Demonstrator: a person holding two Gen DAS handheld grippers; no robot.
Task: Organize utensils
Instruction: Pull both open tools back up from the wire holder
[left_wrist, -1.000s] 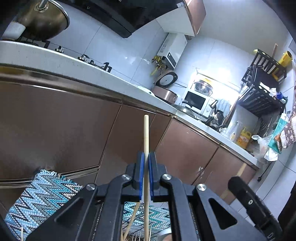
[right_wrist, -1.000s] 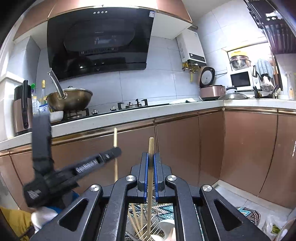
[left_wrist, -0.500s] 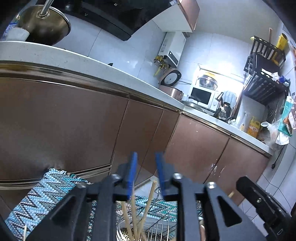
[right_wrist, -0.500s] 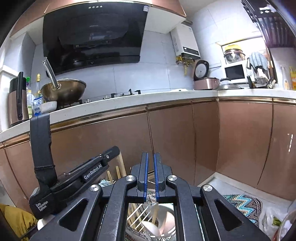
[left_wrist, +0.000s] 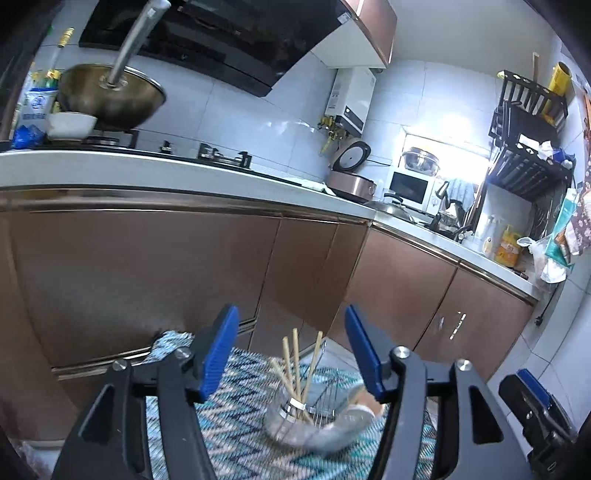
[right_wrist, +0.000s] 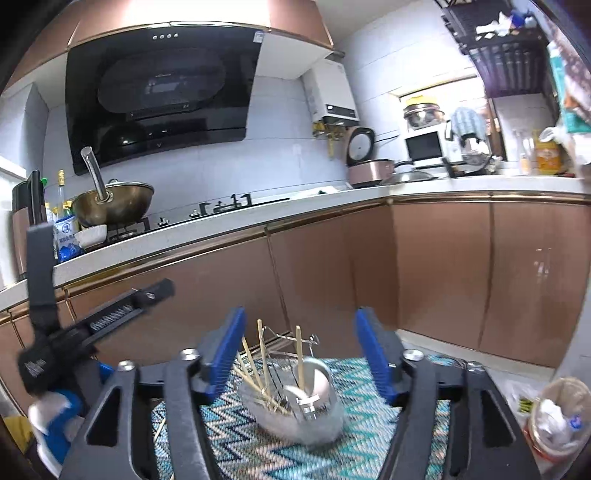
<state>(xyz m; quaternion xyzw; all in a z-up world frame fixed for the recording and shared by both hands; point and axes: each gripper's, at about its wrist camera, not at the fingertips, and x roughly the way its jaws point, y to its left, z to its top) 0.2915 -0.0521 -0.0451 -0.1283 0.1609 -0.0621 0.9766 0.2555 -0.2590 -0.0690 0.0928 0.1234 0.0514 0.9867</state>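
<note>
we see the left gripper (left_wrist: 291, 354) and the right gripper (right_wrist: 299, 356) with jaws opening, nothing between them. the chopsticks (left_wrist: 297, 363) stand tilted in the wire holder (right_wrist: 295, 406) on the zigzag mat (right_wrist: 369, 454), in front of the brown cabinets (left_wrist: 147, 266).

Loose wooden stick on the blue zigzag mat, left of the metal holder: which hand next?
Left, likely. The wooden stick lies on the left gripper's side of the blue zigzag mat; its jaws are opening, empty.
</note>
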